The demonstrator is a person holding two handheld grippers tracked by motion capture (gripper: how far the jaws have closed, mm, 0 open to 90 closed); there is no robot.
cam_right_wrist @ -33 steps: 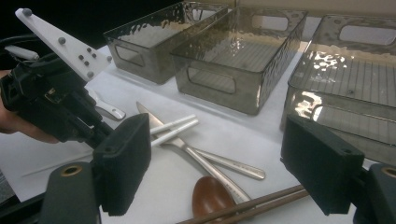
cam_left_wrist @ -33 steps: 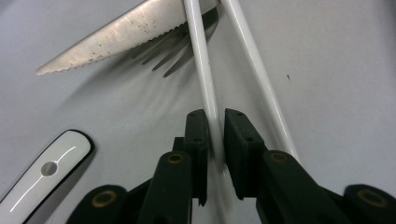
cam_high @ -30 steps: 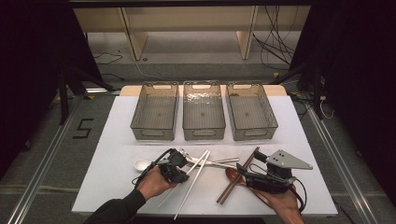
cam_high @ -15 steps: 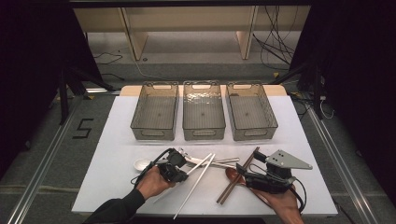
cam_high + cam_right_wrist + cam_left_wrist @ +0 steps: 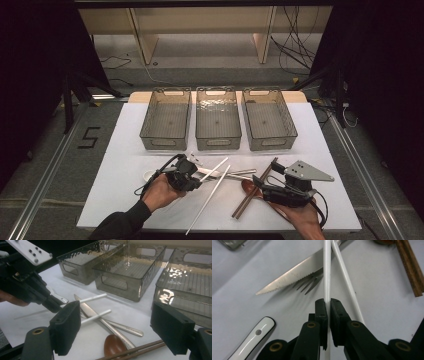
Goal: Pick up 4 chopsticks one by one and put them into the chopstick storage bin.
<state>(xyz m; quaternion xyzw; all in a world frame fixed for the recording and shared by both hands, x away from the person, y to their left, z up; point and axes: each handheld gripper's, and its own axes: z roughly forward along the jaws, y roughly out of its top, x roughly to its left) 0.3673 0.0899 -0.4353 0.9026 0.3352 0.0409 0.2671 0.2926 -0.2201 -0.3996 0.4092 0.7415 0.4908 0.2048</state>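
Counting: three bins (image 5: 218, 117), two white chopsticks (image 5: 326, 270), seemingly.

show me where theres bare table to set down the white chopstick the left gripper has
The white tabletop left of the three smoky plastic bins is bare, as is the front strip near the person's edge. The middle is crowded: steel knife, second white chopstick, brown wooden chopsticks.

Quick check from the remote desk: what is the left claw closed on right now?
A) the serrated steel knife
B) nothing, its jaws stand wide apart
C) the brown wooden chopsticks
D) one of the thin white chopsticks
D: in the left gripper view the left claw has both black jaws pinched on one thin white chopstick, while the serrated steel knife lies free on the table beyond it.
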